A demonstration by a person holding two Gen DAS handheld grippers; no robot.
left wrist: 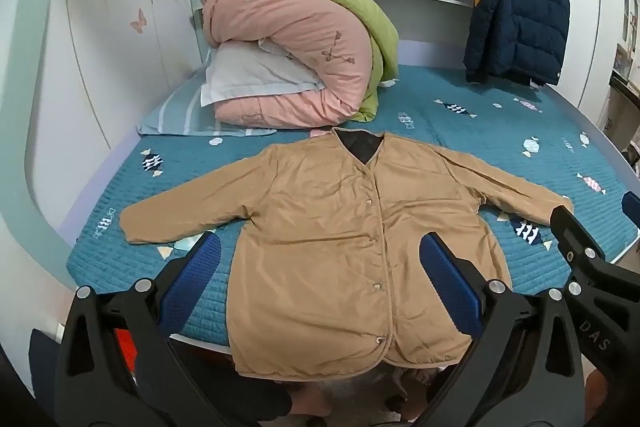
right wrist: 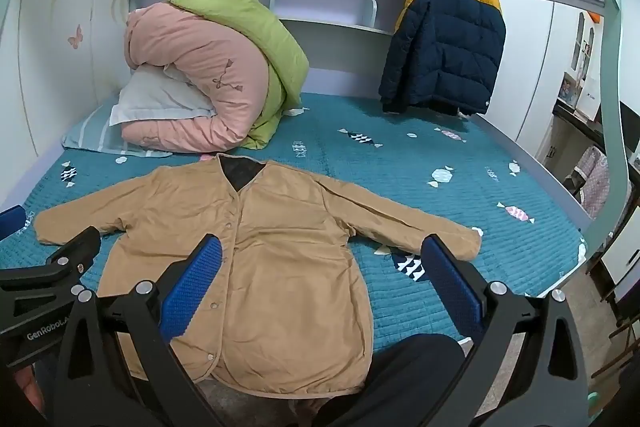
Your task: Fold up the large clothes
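Inspection from the near edge outward. The left gripper (left wrist: 320, 279) and the right gripper (right wrist: 322, 283) both hover above the bed with jaws spread wide and nothing between the blue pads; neither touches cloth. Directly beneath them lies the tan jacket (left wrist: 340, 227), front up and snapped closed, sleeves spread to either side. Its hem (left wrist: 320, 367) hangs over the near edge of the mattress, so the lower body is unsupported there. Judgement: folding has not begun; the first fold is the step in hand. To do it well, each gripper should take a sleeve near its cuff, the left sleeve (left wrist: 168, 219) for the left tool and the right sleeve (right wrist: 420, 223) for the right, pinch a single layer cleanly, and carry it across the chest without dragging the body. The overhanging hem ought to be drawn up onto the teal quilted bedcover (left wrist: 500, 155) first, or the fold may slide off. Clearance: open cover lies on both sides of the jacket and beyond the collar (left wrist: 360, 145), ample for sweeping sleeves inward. Farther back, the rolled pink and green duvet (left wrist: 304, 51) over a pillow (left wrist: 256, 75) sits close behind the collar on the left, limiting room there. A navy and yellow puffer coat (left wrist: 520, 11) hangs at the far right, well apart.
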